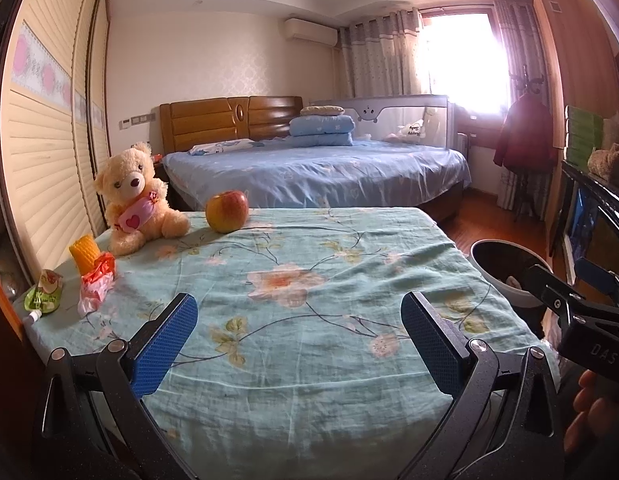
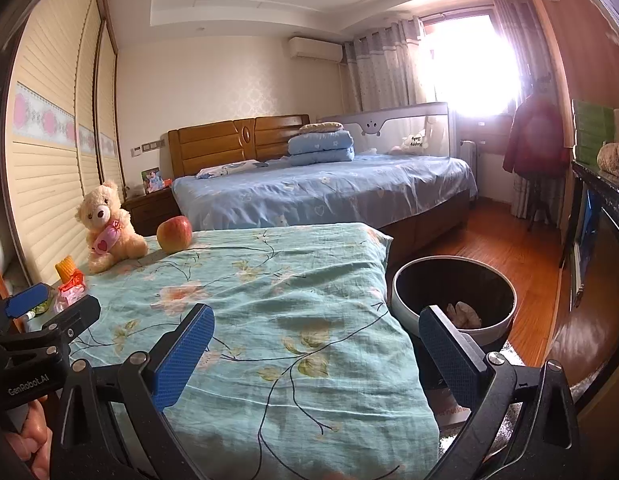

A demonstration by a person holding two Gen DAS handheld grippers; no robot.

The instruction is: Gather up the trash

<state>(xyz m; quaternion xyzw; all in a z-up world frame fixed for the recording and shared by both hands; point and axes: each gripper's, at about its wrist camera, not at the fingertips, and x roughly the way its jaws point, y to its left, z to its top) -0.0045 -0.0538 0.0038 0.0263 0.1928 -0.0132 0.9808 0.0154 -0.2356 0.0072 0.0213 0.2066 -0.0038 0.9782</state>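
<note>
On the floral cloth table (image 1: 309, 320) the trash lies at the left edge: a crumpled red-and-white wrapper (image 1: 96, 284) (image 2: 71, 289) and a green squeeze pouch (image 1: 43, 294). A round bin (image 2: 453, 300) (image 1: 505, 276) with a black liner stands on the floor right of the table, with crumpled paper (image 2: 463, 312) inside. My left gripper (image 1: 301, 344) is open above the near part of the table, nothing between its blue pads. My right gripper (image 2: 317, 352) is open over the table's right edge, beside the bin.
A teddy bear (image 1: 135, 196), an apple (image 1: 226, 211) and a yellow corn-shaped piece (image 1: 83, 254) stand at the table's far left. Beyond lies a blue bed (image 1: 309, 168). A dark cabinet (image 2: 601, 232) lines the right wall. Wooden floor (image 2: 489, 240) surrounds the bin.
</note>
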